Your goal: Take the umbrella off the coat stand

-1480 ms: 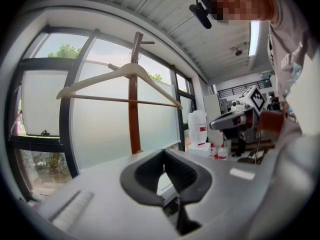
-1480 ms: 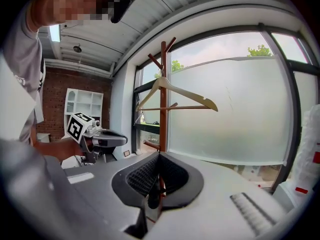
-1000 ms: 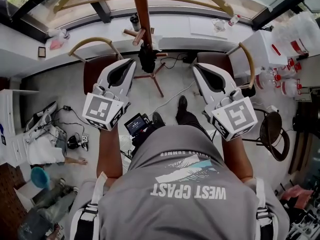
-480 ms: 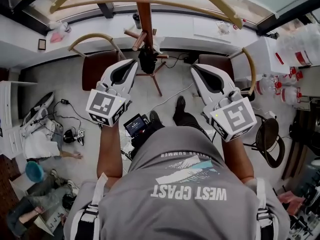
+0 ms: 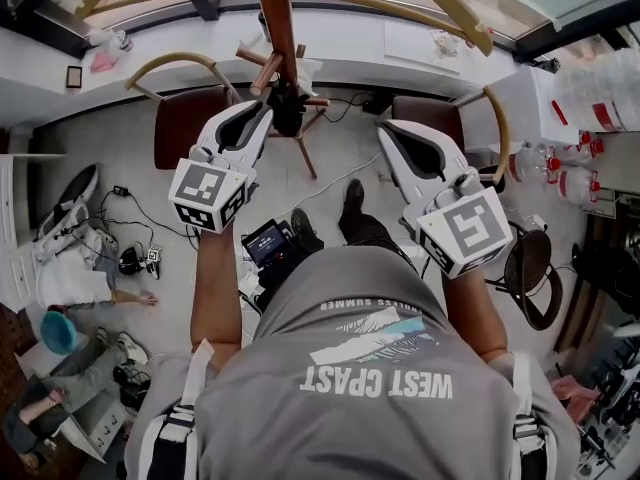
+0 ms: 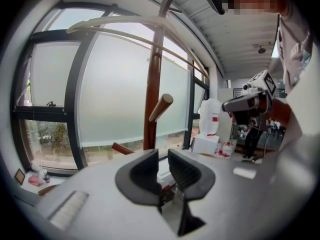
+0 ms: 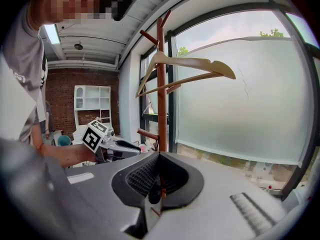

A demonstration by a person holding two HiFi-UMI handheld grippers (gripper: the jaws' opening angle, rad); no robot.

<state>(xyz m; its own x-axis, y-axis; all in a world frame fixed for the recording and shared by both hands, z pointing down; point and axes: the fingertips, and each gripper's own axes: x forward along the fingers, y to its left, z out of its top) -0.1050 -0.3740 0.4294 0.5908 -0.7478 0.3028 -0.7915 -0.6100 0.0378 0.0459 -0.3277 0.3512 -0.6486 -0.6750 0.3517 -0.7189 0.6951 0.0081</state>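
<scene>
- Umbrella [image 5: 288, 109]: dark, folded bundle in the upper centre of the head view, hanging close against the coat stand just below its short pegs. Neither gripper holds it.
- Coat stand [image 5: 277, 13]: reddish-brown wooden pole rising to the top edge of the head view. In the left gripper view it stands upright before the frosted window, with one peg [image 6: 161, 107] slanting up to the right.
- Hanger [image 7: 186, 65]: pale wood, hung high on the stand and reaching towards the right of the right gripper view.
- Left gripper [image 5: 260, 117]: its tip lies just left of the umbrella, very near it; contact cannot be judged. In its own view the jaws [image 6: 163, 157] stand slightly apart, having just been opening, with only a narrow gap and nothing between them.
- Right gripper [image 5: 387, 130]: right of centre in the head view, well apart from the umbrella and stand. In its own view the jaws [image 7: 159, 157] are closed together, tips meeting, with nothing clamped.
- Marker cubes [image 5: 208, 196]: one at the rear of each gripper, nearest the person's forearms.
</scene>
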